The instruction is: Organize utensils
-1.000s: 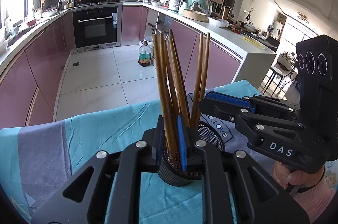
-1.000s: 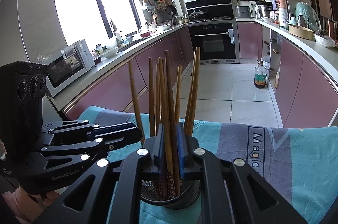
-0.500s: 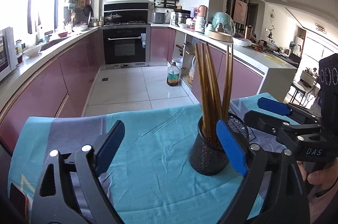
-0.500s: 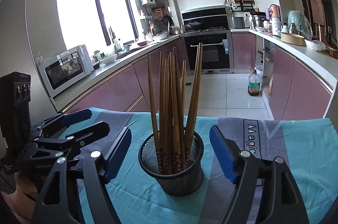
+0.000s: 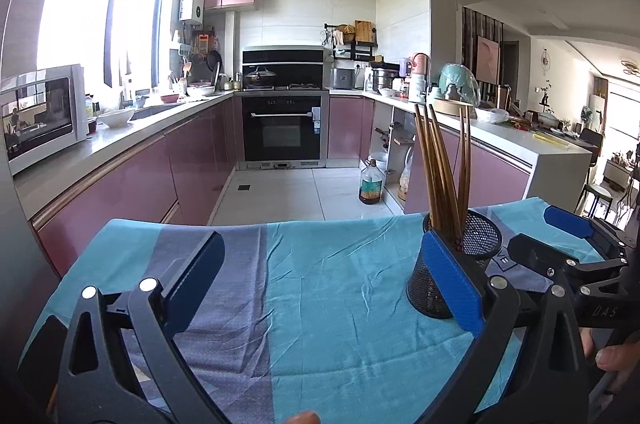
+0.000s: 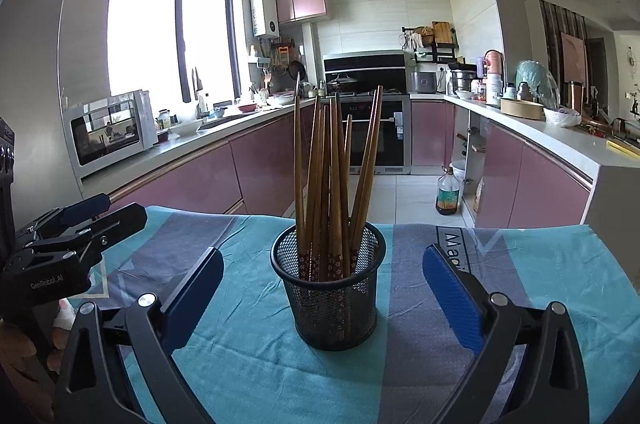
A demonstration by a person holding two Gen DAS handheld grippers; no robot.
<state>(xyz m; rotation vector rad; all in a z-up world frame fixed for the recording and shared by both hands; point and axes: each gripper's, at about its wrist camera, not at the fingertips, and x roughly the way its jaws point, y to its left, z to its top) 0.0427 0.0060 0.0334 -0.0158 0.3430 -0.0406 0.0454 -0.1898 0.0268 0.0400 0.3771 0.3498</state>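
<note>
1. A round black wire-mesh cup (image 6: 328, 288) stands upright on the creased teal-and-grey cloth (image 6: 248, 356).
2. Slim brown wooden chopsticks (image 6: 332, 180) lean fanned inside the cup.
3. The left gripper (image 5: 320, 288) is still spreading, wide apart, gripping nothing; the cup stands behind its right pad.
4. The right gripper (image 6: 320, 292), also widening, flanks the cup without touching.

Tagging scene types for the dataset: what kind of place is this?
A home kitchen, most likely: built-in oven under a hob, microwave on the counter by the window, pink cabinets along both sides.
</note>
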